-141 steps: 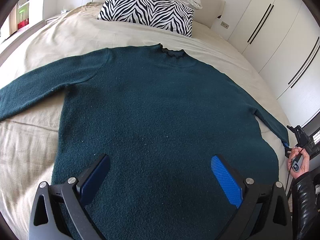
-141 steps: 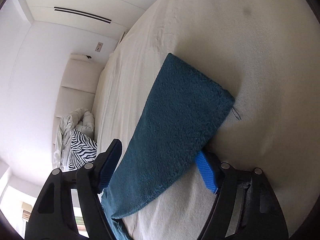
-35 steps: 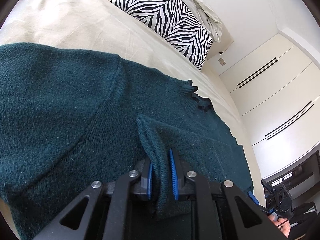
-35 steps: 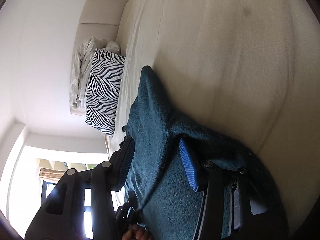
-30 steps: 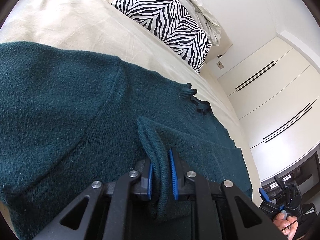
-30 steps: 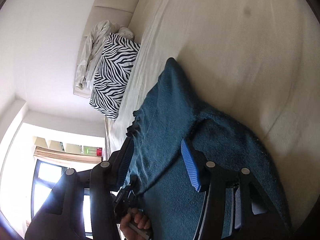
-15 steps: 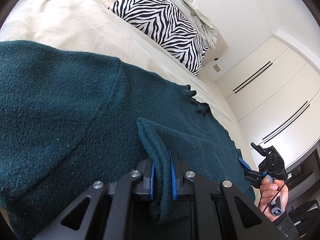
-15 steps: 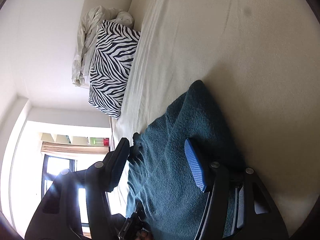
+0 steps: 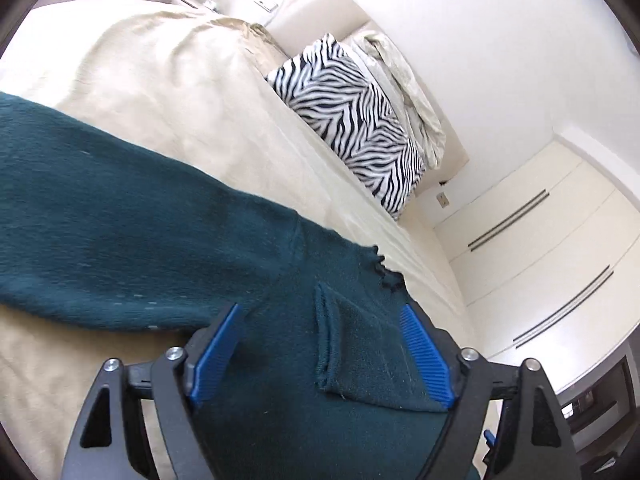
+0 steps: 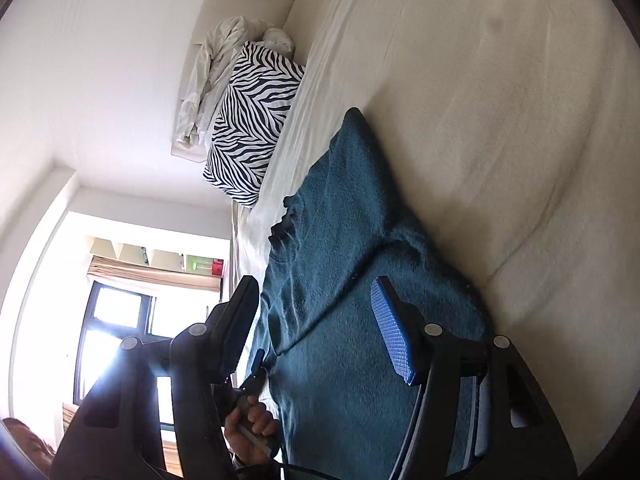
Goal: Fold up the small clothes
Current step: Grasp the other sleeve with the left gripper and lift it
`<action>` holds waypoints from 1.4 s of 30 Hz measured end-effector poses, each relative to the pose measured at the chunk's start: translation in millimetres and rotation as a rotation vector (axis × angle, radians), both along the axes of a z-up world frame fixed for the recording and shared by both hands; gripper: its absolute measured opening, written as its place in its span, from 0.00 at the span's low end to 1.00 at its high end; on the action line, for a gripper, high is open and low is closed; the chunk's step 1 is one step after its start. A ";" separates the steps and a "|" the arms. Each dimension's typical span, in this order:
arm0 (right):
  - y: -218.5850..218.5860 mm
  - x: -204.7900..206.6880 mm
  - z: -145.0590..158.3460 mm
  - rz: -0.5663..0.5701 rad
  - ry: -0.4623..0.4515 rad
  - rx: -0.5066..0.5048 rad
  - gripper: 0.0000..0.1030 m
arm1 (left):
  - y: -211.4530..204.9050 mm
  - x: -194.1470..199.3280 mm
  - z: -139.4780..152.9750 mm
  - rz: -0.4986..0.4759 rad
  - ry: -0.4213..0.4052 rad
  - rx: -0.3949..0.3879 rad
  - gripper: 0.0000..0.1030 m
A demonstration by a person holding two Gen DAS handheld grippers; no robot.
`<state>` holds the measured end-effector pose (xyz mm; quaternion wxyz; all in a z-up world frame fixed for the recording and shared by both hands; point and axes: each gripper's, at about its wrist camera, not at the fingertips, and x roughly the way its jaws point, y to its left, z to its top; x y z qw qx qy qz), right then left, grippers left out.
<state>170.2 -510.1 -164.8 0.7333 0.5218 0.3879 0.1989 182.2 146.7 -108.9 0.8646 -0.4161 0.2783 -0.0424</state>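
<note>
Teal knit, the sweater (image 9: 132, 240) lies flat on the bed (image 9: 168, 92), one sleeve already folded across its chest, the other sleeve spread out and not yet folded. The left gripper (image 9: 320, 356) and right gripper (image 10: 316, 320) both hover spread wide, holding nothing.

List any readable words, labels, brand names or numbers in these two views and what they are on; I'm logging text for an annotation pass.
No text can be read in either view.
The dark teal sweater shows no tag or print.
The zebra pillow carries only a stripe pattern.
The small red and green items on the shelf above the window are too small and blurred to read.
The wall plates bear no legible marking.
</note>
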 end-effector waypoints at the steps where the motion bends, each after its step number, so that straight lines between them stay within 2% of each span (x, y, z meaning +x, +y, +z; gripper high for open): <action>1: 5.9 -9.7 4.4 0.007 -0.010 0.003 0.57 | 18.4 -20.1 0.5 0.051 -0.008 -0.026 0.86; 4: 29.9 -33.8 13.8 0.034 -0.037 0.026 0.57 | 81.6 -77.4 -9.8 0.239 0.033 -0.100 0.86; 6: 50.1 -43.4 20.0 0.052 -0.047 0.031 0.57 | 126.8 -115.0 -21.5 0.374 0.038 -0.181 0.85; 8: 70.0 -49.3 25.6 0.067 -0.050 0.032 0.57 | 165.3 -147.8 -30.1 0.506 0.038 -0.240 0.79; 11: 93.7 -57.1 30.4 0.096 -0.050 0.044 0.57 | 200.9 -170.7 -34.5 0.618 0.038 -0.294 0.77; 14: 112.7 -64.9 36.9 0.113 -0.044 0.023 0.57 | 217.8 -169.1 -40.2 0.668 0.068 -0.315 0.73; 16: 119.6 -71.0 41.4 0.118 -0.045 0.018 0.57 | 227.3 -170.6 -43.2 0.711 0.051 -0.372 0.72; 18: 122.5 -78.9 44.5 0.118 -0.049 0.010 0.57 | 234.1 -164.4 -44.4 0.713 0.044 -0.373 0.71; 20: 121.4 -82.9 45.5 0.114 -0.046 0.001 0.57 | 241.4 -156.3 -46.2 0.697 0.059 -0.342 0.56; 21: 120.5 -84.6 45.3 0.110 -0.042 -0.003 0.57 | 246.9 -154.1 -49.1 0.692 0.063 -0.347 0.40; 22: 120.1 -87.9 44.9 0.105 -0.040 -0.005 0.57 | 252.1 -151.9 -54.1 0.691 0.068 -0.366 0.23; 24: 119.0 -89.2 43.1 0.098 -0.041 -0.004 0.57 | 265.4 -159.9 -68.2 0.698 0.063 -0.436 0.10; 26: 118.9 -87.6 40.4 0.090 -0.039 -0.005 0.57 | 270.5 -163.9 -73.8 0.694 0.032 -0.496 0.09; 28: 118.9 -88.1 37.8 0.090 -0.036 -0.003 0.57 | 270.9 -170.3 -69.6 0.700 0.013 -0.494 0.09; 30: 120.0 -86.5 35.2 0.094 -0.033 0.003 0.57 | 267.2 -177.3 -66.7 0.703 -0.016 -0.529 0.09; 33: 123.4 -82.5 33.7 0.106 -0.034 -0.003 0.57 | 251.6 -167.2 -37.9 0.660 -0.047 -0.440 0.09; 36: 129.2 -76.2 31.6 0.127 -0.038 0.009 0.57 | 220.6 -144.4 0.5 0.559 -0.089 -0.353 0.09; 39: 138.4 -66.5 29.7 0.153 -0.040 0.013 0.57 | 168.4 -105.1 44.0 0.382 -0.118 -0.222 0.09; 42: 147.5 -51.9 25.3 0.169 -0.028 0.018 0.57 | 87.4 -63.4 76.9 0.193 -0.124 -0.042 0.09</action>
